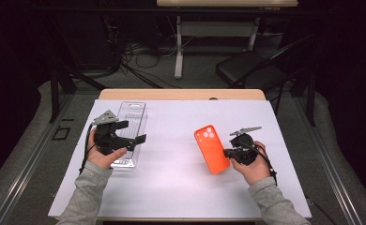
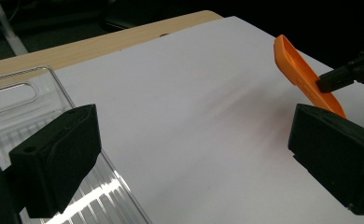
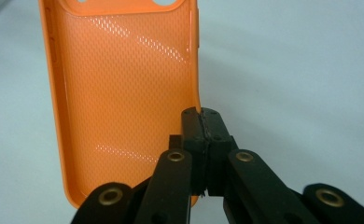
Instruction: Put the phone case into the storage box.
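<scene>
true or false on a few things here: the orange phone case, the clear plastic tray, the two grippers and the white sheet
1. The right gripper is shut on an edge of the orange phone case. True.
2. The left gripper grips the case. False: its jaws stand open over the clear plastic tray.
3. The case lies flat on the white sheet. False: it is tilted up.
4. The tray lies at the sheet's left side in the high view. True.
5. The case is blue. False: orange.

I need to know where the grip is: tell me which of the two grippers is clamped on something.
The right gripper: its jaws are shut on the side edge of the orange phone case. The left gripper stands wide open above the clear plastic package, pinching nothing.
</scene>
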Tool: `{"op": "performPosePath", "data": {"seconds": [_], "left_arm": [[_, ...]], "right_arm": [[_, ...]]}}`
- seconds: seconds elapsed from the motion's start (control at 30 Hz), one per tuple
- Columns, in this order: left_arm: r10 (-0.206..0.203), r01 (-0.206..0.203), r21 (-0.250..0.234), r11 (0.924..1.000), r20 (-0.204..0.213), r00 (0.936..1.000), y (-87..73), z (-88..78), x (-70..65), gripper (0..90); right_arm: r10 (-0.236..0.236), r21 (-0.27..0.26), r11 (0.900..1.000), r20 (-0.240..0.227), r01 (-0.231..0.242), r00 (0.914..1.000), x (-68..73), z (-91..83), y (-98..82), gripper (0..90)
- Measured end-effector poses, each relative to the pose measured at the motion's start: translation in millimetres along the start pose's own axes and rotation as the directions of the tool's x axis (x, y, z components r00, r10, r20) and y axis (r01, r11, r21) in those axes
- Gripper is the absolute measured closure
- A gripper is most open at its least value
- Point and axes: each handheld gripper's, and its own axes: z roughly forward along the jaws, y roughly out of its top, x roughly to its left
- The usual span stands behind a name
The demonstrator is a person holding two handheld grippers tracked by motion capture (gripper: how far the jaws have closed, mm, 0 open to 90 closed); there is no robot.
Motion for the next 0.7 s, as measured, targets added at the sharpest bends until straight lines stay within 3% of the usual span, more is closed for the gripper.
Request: {"op": "performPosePath", "data": {"seconds": [0.07, 0.3, 0.5, 0.7], "left_arm": [[0.008, -0.008, 0.002, 1.0000, 0.002, 1.0000, 0.3, 1.1, -3.2, 2.8], [0.018, -0.018, 0.000, 0.9998, 0.007, 0.9998, 0.9, 4.1, -10.3, 3.6], [0.024, -0.024, -0.001, 0.9997, 0.012, 0.9996, 1.5, 8.2, -18.3, 4.0], [0.033, -0.034, 0.007, 0.9994, 0.045, 0.9984, 0.8, 14.1, -27.9, 6.4]], "right_arm": [[-0.004, -0.042, 0.999, -0.022, 0.003, 0.9997, 5.8, 0.5, 1.9, 90.0], [-0.026, -0.108, 0.994, -0.040, 0.022, 0.9989, 20.6, 1.5, 7.8, 90.0], [-0.041, -0.180, 0.983, -0.044, 0.032, 0.9982, 34.4, 3.5, 13.2, 90.0], [-0.041, -0.234, 0.972, -0.054, 0.027, 0.9977, 40.2, 4.3, 14.1, 90.0]]}}
